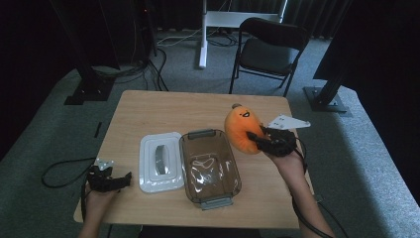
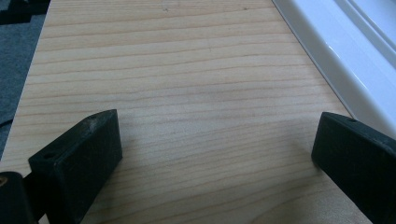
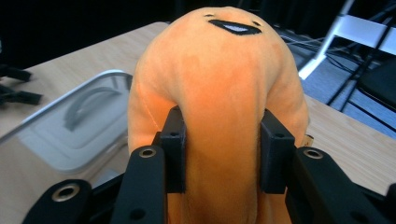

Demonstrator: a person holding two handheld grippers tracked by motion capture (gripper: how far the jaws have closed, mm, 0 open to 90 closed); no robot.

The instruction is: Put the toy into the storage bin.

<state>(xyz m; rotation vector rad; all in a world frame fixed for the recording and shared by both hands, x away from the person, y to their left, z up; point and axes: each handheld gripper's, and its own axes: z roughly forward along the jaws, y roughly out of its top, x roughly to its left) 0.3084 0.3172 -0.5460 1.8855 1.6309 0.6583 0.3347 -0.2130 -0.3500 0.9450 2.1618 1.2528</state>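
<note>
An orange plush toy [image 1: 241, 130] with a smiling face is held up above the table at the right, just right of a clear plastic container [image 1: 210, 167]. My right gripper [image 1: 258, 140] is shut on the plush toy [image 3: 219, 93], its jaws pinching the soft body from both sides. A white lid [image 1: 160, 161] with a grey handle lies flat to the left of the container. My left gripper [image 1: 124, 179] rests at the table's front left, open over bare wood [image 2: 196, 93], with the white lid's edge [image 2: 327, 42] to its right.
The wooden table [image 1: 163, 109] has free room along its back half. A black chair [image 1: 270, 49] stands behind the table, with a white desk leg [image 1: 203, 34] and cables on the carpet beyond. Black stands flank both sides.
</note>
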